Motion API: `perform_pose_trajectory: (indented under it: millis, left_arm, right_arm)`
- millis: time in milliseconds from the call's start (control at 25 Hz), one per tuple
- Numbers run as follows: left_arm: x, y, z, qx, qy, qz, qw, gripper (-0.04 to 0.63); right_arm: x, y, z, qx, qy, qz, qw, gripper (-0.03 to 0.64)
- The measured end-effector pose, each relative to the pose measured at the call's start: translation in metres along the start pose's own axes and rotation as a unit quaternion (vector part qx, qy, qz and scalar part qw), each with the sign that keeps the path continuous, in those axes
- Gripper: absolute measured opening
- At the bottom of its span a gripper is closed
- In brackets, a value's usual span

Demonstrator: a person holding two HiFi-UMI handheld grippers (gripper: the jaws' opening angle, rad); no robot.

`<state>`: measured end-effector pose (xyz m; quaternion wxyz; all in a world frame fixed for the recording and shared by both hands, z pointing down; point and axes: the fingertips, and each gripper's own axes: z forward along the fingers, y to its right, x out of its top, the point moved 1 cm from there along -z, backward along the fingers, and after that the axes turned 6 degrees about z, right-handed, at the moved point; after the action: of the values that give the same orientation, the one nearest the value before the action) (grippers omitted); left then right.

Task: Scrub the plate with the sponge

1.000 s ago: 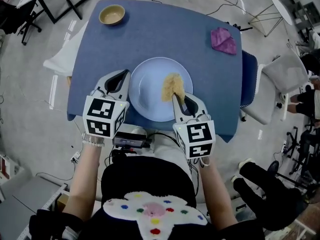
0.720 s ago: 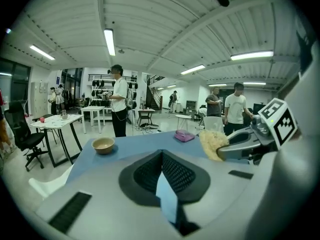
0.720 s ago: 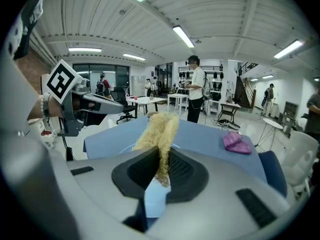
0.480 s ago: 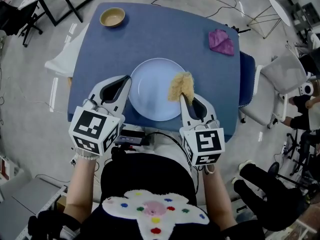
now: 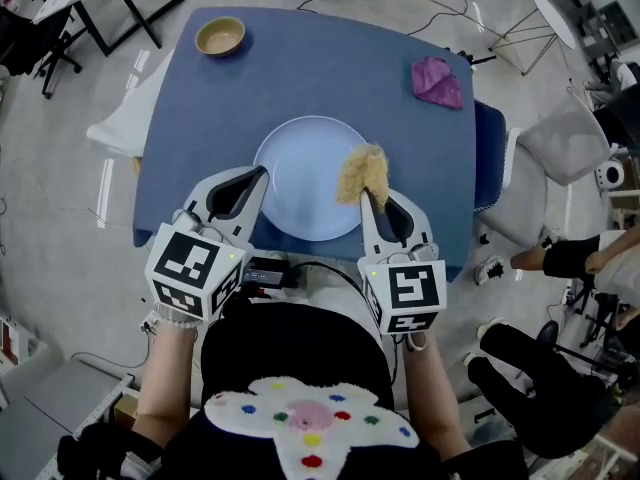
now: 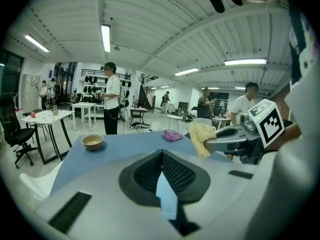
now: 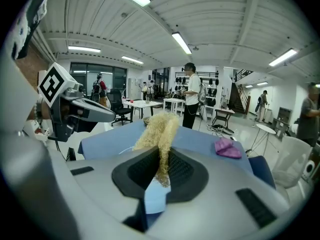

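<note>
- The right gripper was clamped on the sponge, with a strand of it pinched deep between the jaws and the shaggy bulk sticking out past the tips.
- The sponge hung over the right edge of the plate. From the left gripper view it looked lifted clear rather than pressed down.
- The sponge looked light, soft and fibrous, so it would likely squash and splay under pressure. A deep pinch like this one probably suited it, because a shallow hold could let it pull free during scrubbing.
- The left gripper was closed on nothing, its tips at the plate's near-left rim. Whether it touched the rim could not be told.
- The plate sat near the middle of the blue table, towards the near side. It looked smooth, rigid and breakable, and it would likely slide on the table unless steadied at the rim opposite the scrubbing side.
</note>
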<state>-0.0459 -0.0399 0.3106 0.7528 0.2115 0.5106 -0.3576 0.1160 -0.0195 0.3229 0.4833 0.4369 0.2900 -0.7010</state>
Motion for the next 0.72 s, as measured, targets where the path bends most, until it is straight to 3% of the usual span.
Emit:
perform_pose_trajectory:
  millis: [720]
  left_arm:
    - [-0.0002,-0.0021,0.0001,0.011,0.007,-0.009,0.9999,0.011]
  right_arm:
    - [-0.0016,-0.0065,0.0014,0.001,-0.002,-0.016,1.0,0.04]
